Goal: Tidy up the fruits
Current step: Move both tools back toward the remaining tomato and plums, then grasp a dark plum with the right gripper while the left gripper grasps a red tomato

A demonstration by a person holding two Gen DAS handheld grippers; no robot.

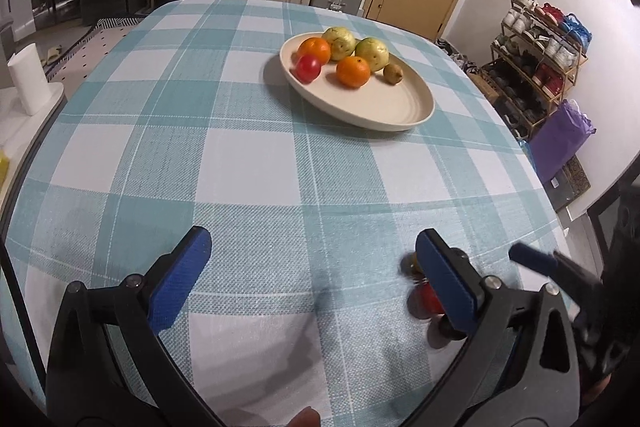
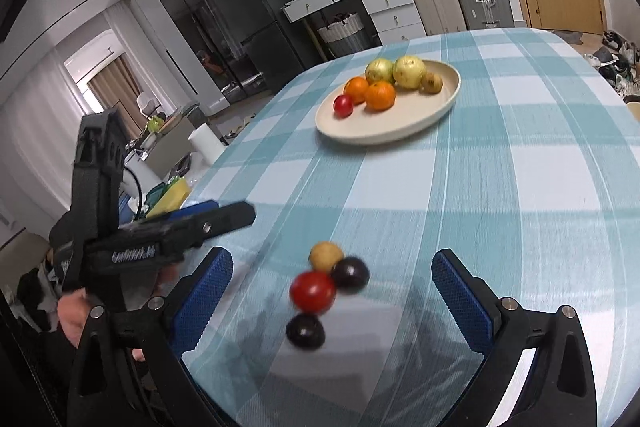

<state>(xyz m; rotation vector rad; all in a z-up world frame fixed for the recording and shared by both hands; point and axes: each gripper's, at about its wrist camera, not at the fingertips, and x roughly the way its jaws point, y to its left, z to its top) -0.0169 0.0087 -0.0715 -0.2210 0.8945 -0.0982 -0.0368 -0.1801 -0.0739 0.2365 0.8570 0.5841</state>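
Four loose fruits [image 2: 326, 291] sit clustered near the counter's near edge: one red, one yellowish, two dark, all a bit blurry. The beige plate [image 2: 400, 129] toward the far edge holds six more. Right tongs [image 2: 332, 301] and left tongs [image 1: 312, 283] are both spread wide, holding nothing. Lots of bare checkered tablecloth [image 1: 248, 163] between.

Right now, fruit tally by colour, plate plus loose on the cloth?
Red: 2
Orange: 2
Yellow-green: 2
Brownish-yellow: 2
Dark purple: 2
Total: 10, 6 on plate, 4 loose.
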